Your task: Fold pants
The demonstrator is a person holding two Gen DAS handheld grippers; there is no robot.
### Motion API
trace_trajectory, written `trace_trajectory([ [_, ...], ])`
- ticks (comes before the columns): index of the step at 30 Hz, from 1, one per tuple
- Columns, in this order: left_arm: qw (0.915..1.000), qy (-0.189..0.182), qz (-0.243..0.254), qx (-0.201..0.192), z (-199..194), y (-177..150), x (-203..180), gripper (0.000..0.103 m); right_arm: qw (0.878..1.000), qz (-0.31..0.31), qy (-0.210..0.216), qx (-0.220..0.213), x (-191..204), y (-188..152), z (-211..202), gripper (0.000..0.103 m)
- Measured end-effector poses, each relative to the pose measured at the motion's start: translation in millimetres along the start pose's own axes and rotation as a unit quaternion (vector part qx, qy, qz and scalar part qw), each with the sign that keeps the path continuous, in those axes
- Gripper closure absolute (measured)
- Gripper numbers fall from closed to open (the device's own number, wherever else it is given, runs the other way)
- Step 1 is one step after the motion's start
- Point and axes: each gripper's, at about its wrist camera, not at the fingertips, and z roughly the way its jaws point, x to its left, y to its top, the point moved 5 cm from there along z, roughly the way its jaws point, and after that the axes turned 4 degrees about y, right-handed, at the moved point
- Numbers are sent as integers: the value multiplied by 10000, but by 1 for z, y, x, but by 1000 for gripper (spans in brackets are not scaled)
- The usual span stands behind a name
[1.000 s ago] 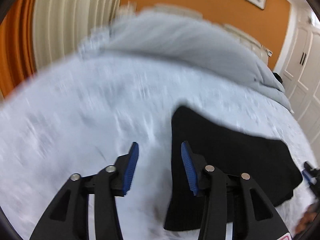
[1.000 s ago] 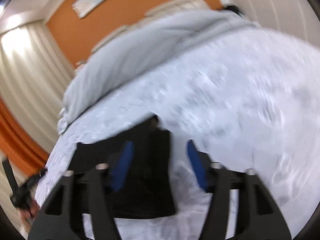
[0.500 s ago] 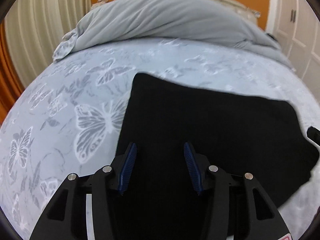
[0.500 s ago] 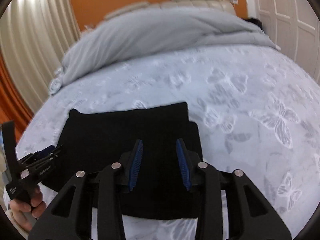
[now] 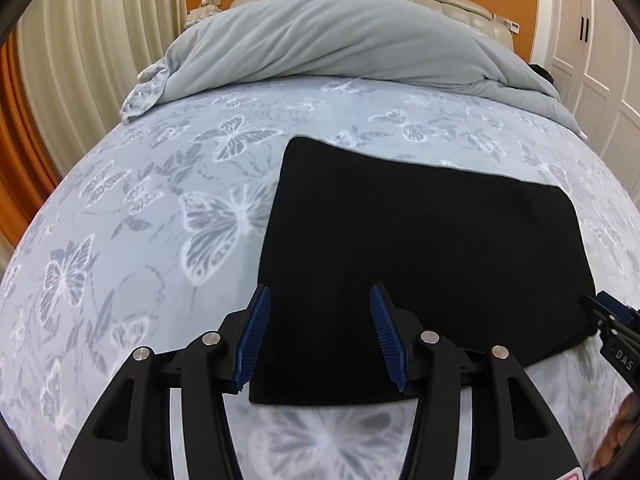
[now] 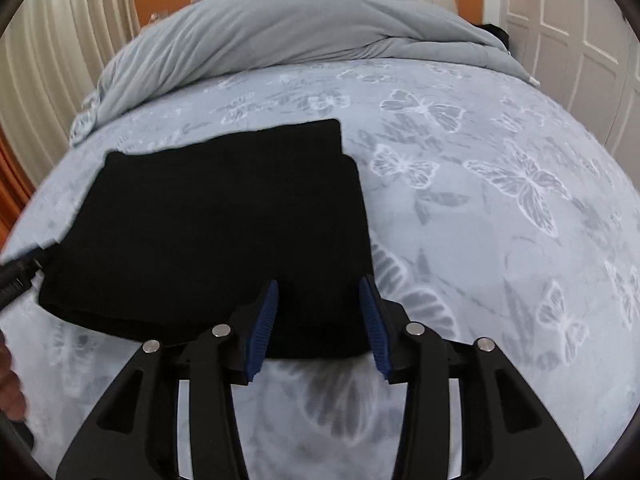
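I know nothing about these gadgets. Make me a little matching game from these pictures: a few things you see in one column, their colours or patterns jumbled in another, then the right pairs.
Things:
1. folded fabric pants
2. rumpled duvet at the bed's head
3. bedsheet under the pants
4. ribbed pads on the left gripper

Descriptions:
A. blue
B. pale with white butterflies
C. black
D. plain grey

Pairs: 1-C, 2-D, 3-B, 4-A
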Motion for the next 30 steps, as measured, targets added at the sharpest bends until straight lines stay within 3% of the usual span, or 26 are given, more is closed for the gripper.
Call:
trace_trajectory([
  [3,10000,-26,7,-26,-15,-8,1,53,9984,265,450,-204,1,2,-37,62],
  [14,9996,38,210,-208,-87,-53,7,53,9985,-161,446,-277,-1,-67,-126,62],
  [19,9996,-105,226,-118,-113,-81,12,50,9983,44,580,-27,-16,-99,-126,61],
  [21,9995,-326,17,11,-112,-82,18,39,9973,253,683,31,-24,-93,-118,59],
  [22,9987,-452,-178,121,-106,-79,23,38,9969,341,707,35,-27,-88,-115,54],
  [24,9956,-715,-522,303,-93,-72,30,26,9935,585,976,-47,-31,-65,-102,15],
  [25,9921,-880,-767,452,-79,-65,35,24,9922,658,1057,-91,-32,-57,-97,9],
  [30,9710,-1384,-1742,878,-12,-37,49,24,9865,1142,1173,22,-38,-3,-31,5],
])
